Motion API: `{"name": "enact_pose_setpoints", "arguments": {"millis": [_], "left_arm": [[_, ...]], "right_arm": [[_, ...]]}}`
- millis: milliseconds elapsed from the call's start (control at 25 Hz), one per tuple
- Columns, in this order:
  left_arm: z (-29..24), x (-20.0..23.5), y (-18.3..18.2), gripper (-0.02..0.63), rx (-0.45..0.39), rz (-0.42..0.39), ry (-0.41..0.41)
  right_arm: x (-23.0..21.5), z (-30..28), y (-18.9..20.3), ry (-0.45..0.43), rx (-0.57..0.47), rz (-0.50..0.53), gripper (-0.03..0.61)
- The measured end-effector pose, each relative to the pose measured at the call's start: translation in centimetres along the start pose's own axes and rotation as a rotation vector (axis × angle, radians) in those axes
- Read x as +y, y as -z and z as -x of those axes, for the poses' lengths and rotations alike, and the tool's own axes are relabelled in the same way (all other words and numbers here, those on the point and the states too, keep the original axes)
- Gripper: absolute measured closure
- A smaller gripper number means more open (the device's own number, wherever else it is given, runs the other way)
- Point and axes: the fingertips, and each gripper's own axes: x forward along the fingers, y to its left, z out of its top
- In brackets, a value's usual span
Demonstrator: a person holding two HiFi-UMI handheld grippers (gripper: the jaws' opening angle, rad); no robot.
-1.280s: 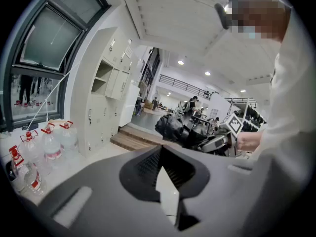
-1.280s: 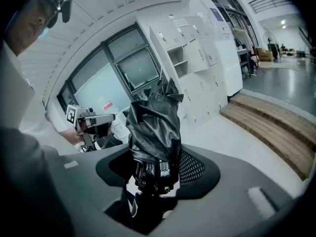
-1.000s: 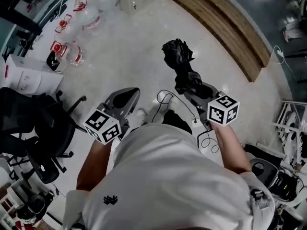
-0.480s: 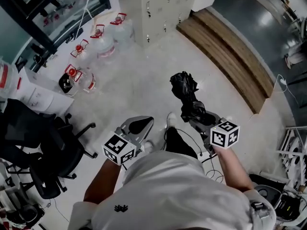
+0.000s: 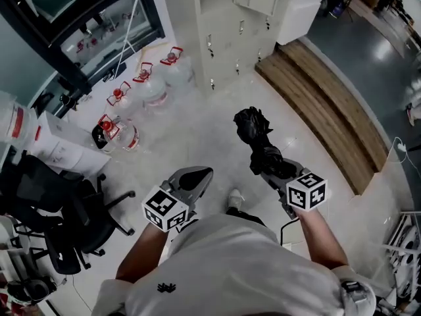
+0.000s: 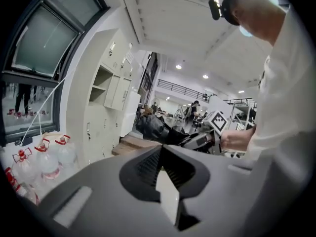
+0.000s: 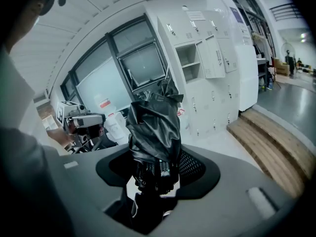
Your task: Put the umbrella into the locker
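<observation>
A folded black umbrella (image 5: 258,140) (image 7: 155,132) sticks up and forward out of my right gripper (image 5: 275,170) (image 7: 154,174), which is shut on its lower end. It also shows at mid-right in the left gripper view as the umbrella (image 6: 157,129). My left gripper (image 5: 193,178) (image 6: 161,154) is shut with nothing in it, held at the left over the floor. The cream lockers (image 5: 227,28) (image 7: 207,78) (image 6: 106,107) stand ahead; one compartment (image 7: 189,55) (image 6: 99,84) up high is open.
Several water jugs (image 5: 141,91) with red handles stand left of the lockers, under a window. A black office chair (image 5: 56,209) and white boxes (image 5: 56,150) are at the left. A wooden step (image 5: 335,110) runs along the right.
The view has moved forward toward the lockers, which now show at the top. Both grippers keep their hold and relative positions; the umbrella stays in the right one.
</observation>
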Motion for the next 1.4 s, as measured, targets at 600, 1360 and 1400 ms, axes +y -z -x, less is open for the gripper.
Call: {"name": "enact_pose_setpoints", "arguments": {"millis": [600,1360,1400], "left_arm": [[-12.5,8.4,-5.8,0.558,-0.004,0.024,0.003],[-17.4,29.2,-14.4,0.558,-0.04,-0.022,0.083],[-17.6,29.9,-14.6,0.558,-0.045,-0.016,0.075]], "right_arm": [[-14.2,-8.2,-11.7,0.004,0.009,0.046,0.347],[-23.8,-27.2,-33.3,0.107,0.012,0.106,0.347],[-24.5,-28.3,-34.5,0.104,0.015,0.118,0.347]]}}
